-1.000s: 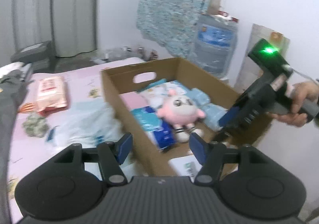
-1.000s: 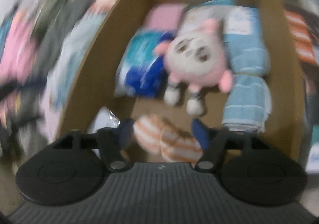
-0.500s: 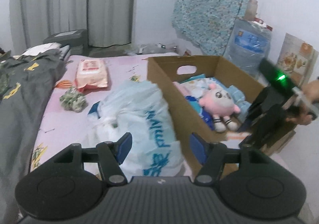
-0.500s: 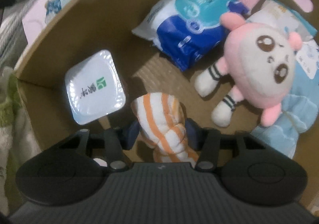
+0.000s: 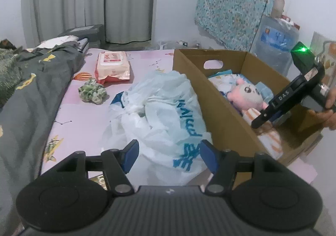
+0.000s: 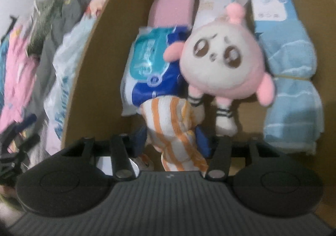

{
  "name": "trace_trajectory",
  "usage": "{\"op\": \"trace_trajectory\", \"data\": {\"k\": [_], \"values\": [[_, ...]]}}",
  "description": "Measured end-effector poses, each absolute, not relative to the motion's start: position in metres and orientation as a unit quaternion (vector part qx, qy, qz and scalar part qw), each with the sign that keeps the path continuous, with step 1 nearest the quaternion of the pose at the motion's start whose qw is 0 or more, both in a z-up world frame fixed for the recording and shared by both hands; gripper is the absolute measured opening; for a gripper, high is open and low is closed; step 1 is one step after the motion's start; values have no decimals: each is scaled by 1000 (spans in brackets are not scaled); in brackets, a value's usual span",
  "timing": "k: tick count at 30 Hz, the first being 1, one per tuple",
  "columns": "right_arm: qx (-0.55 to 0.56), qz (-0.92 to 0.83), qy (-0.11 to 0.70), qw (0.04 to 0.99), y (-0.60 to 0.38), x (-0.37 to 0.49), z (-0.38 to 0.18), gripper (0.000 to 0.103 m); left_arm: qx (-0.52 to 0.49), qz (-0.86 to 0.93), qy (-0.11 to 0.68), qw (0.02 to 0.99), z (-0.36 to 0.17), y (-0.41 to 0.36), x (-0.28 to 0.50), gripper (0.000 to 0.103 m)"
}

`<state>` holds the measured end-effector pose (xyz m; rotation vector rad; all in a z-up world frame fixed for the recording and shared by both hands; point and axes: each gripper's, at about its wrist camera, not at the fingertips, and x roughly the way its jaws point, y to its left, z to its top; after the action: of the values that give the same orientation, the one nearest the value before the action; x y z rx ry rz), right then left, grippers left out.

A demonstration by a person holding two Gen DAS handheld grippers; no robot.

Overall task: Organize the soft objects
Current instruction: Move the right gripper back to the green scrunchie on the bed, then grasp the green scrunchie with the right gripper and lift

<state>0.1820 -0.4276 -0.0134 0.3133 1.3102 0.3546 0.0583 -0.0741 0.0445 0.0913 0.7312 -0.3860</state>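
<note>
Lying crumpled: orange-striped white towel (image 6: 176,128), soft, in box (image 6: 109,51).

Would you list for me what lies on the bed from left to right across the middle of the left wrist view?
Dark quilt → green scrunchie → white plastic bag → cardboard box → pink plush toy → right gripper, jaws opening around the orange striped cloth.

Cardboard box (image 5: 220,97): matt brown corrugated board. Plush toy (image 6: 222,65): soft pink and cream pile fabric. Striped towel (image 6: 174,128): orange-and-white terry cloth. Blue towel (image 6: 292,88): looped terry. Plastic bag (image 5: 163,118): thin, crinkled, semi-gloss film. Wet-wipe pack (image 5: 112,63): glossy plastic wrap. Bedsheet (image 5: 84,114): smooth pink printed cloth.
</note>
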Motion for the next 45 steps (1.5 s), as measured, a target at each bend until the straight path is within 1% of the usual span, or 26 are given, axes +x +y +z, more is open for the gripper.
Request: {"op": "trace_trajectory", "data": {"k": [4, 7, 11, 15, 19, 23, 25, 29, 31, 35, 37, 41, 45], "values": [[134, 151, 608, 768, -423, 181, -15, 61, 74, -173, 348, 918, 40, -72, 50, 70], [166, 142, 586, 781, -432, 173, -3, 65, 88, -164, 345, 920, 37, -68, 44, 73], [196, 140, 573, 784, -439, 164, -4, 69, 100, -159, 347, 919, 32, -62, 37, 75], [200, 128, 586, 775, -433, 160, -13, 69, 103, -151, 357, 916, 24, -54, 34, 76], [165, 110, 538, 819, -434, 151, 26, 69, 117, -136, 365, 913, 12, -45, 36, 77], [153, 128, 488, 850, -423, 139, 71, 72, 142, -122, 369, 910, 0, -40, 40, 78], [146, 152, 472, 856, -407, 136, 86, 73, 147, -118, 373, 908, -6, -38, 42, 81], [129, 196, 463, 855, -366, 139, 96, 75, 140, -104, 387, 906, -17, -33, 52, 88], [122, 220, 464, 849, -339, 150, 97, 75, 130, -85, 394, 906, -23, -30, 61, 91], [121, 259, 471, 835, -287, 180, 99, 76, 95, -53, 418, 902, -36, -20, 83, 92], [120, 273, 471, 830, -259, 199, 100, 76, 65, -54, 423, 902, -42, -14, 91, 96], [109, 290, 469, 827, -211, 241, 103, 80, 41, -66, 427, 901, -44, -10, 97, 96], [103, 288, 489, 817, -165, 296, 89, 81, 28, -84, 432, 898, -45, -8, 94, 96]]}}
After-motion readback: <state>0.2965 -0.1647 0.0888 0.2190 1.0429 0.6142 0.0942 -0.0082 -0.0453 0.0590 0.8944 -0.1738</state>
